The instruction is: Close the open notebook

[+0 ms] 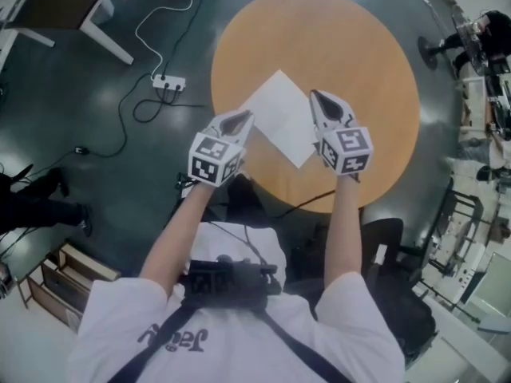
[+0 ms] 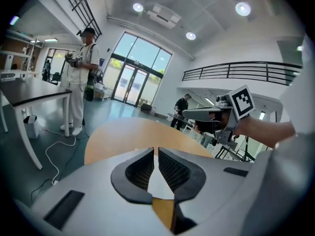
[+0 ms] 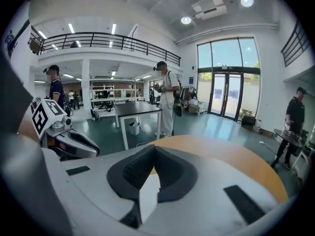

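An open notebook (image 1: pixel 275 110) lies with blank white pages up, turned like a diamond, on the round wooden table (image 1: pixel 359 46). My left gripper (image 1: pixel 244 118) hangs over the notebook's near-left edge, jaws shut with nothing between them. My right gripper (image 1: pixel 314 96) is above the notebook's right corner, also shut and empty. In the left gripper view the closed jaws (image 2: pixel 155 150) point across the table, and a strip of white page (image 2: pixel 160 181) shows beneath them. The right gripper view shows its closed jaws (image 3: pixel 154 149) with white page (image 3: pixel 147 193) below.
On the dark floor left of the table lie a power strip (image 1: pixel 168 81) and loose cables. A white table leg (image 1: pixel 104 26) stands at the upper left, a black stand base (image 1: pixel 435 50) at the right. People stand off by a black table (image 3: pixel 135 107).
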`<act>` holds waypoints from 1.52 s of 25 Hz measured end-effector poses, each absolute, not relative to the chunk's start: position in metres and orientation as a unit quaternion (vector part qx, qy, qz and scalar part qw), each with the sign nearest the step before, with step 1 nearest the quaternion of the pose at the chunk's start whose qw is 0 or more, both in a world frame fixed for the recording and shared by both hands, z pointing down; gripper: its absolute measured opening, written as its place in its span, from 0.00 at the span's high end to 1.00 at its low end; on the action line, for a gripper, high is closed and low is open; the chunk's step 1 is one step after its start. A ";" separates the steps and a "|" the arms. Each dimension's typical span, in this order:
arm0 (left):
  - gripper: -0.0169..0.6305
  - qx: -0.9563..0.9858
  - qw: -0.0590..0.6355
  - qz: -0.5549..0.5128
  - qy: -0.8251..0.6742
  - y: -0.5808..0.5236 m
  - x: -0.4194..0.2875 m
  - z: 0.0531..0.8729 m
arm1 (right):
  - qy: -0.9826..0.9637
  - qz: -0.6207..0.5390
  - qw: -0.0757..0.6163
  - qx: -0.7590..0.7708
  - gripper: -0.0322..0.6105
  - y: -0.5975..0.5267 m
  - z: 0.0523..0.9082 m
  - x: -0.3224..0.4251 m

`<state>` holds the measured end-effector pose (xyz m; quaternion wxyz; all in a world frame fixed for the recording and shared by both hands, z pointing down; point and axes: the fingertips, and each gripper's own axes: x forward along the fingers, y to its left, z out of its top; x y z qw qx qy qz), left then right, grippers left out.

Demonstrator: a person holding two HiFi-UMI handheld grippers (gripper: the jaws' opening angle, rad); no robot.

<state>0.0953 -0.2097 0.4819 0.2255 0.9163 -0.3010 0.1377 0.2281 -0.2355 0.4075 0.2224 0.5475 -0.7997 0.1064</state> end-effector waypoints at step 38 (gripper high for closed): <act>0.55 0.736 0.547 0.122 -0.379 -0.207 0.122 0.665 | -0.805 0.245 0.501 0.204 0.43 -0.316 0.663 0.268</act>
